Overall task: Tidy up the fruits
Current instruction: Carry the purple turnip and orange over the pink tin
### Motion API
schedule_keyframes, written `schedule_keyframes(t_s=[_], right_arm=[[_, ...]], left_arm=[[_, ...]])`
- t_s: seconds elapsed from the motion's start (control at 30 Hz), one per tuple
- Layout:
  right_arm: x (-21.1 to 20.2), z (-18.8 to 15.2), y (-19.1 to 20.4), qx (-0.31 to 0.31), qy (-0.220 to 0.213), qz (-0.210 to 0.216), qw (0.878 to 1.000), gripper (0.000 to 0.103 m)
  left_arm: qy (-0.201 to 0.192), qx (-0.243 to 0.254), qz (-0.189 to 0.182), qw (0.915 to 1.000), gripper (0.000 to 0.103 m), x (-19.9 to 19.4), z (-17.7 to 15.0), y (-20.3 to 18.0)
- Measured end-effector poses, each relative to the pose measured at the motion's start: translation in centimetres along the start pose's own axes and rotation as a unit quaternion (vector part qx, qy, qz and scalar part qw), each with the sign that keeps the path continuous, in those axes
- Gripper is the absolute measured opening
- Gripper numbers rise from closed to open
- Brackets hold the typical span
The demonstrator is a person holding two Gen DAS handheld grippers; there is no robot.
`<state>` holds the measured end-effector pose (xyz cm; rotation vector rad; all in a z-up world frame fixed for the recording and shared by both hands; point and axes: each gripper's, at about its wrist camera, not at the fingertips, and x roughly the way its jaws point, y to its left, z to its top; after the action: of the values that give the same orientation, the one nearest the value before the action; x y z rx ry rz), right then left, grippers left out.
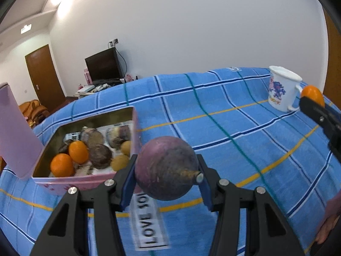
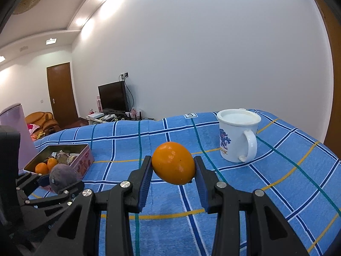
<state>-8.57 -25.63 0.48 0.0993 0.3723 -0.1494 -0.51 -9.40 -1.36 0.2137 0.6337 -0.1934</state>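
Left jaws (image 1: 167, 170): I clamped a purple fruit (image 1: 166, 166).
Right jaws (image 2: 173, 166): I clamped an orange (image 2: 173, 163).
Cloth label (image 1: 149, 224): read "LOVE YOU".
Mug (image 2: 236, 136) print: unreadable, near the bed's far edge.

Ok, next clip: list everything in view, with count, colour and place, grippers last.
Tin: one, pink, lid open, left on cloth.
Oranges in tin: two.
Other tin contents: brownish and yellowish pieces, count unclear.
Mug: one, white, blue print, far right.
Cloth: one, blue check, covering the surface.
Label: one, white, on cloth.
TV: one, black, background.
Door: brown.
Left gripper: fingers shut on purple fruit.
Right gripper: fingers shut on orange fruit.
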Motion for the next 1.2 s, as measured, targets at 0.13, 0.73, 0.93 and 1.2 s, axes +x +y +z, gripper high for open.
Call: schedule_keyframes(t_s=[0.13, 0.73, 0.93, 1.2], right_arm=[[0.1, -0.1, 0.7, 0.001, 0.004, 0.005, 1.000, 0.041], [-0.1, -0.8, 4.9, -0.006, 0.014, 0.017, 1.000, 0.041], [0.1, -1.0, 5.5, -0.001, 0.022, 0.027, 0.999, 0.041], [0.5, -1.0, 6.7, -0.002, 0.027, 0.036, 0.999, 0.041]], left_arm=[[-0.012, -0.030, -0.005, 0.9995, 0.053, -0.4, -0.1, 1.6], [-0.066, -0.013, -0.021, 0.9975, 0.053, -2.9, -0.7, 1.8], [-0.069, -0.021, -0.018, 0.9973, 0.053, -3.1, -0.5, 2.4], [-0.075, -0.037, -0.004, 0.9964, 0.053, -3.1, 0.0, 4.0]])
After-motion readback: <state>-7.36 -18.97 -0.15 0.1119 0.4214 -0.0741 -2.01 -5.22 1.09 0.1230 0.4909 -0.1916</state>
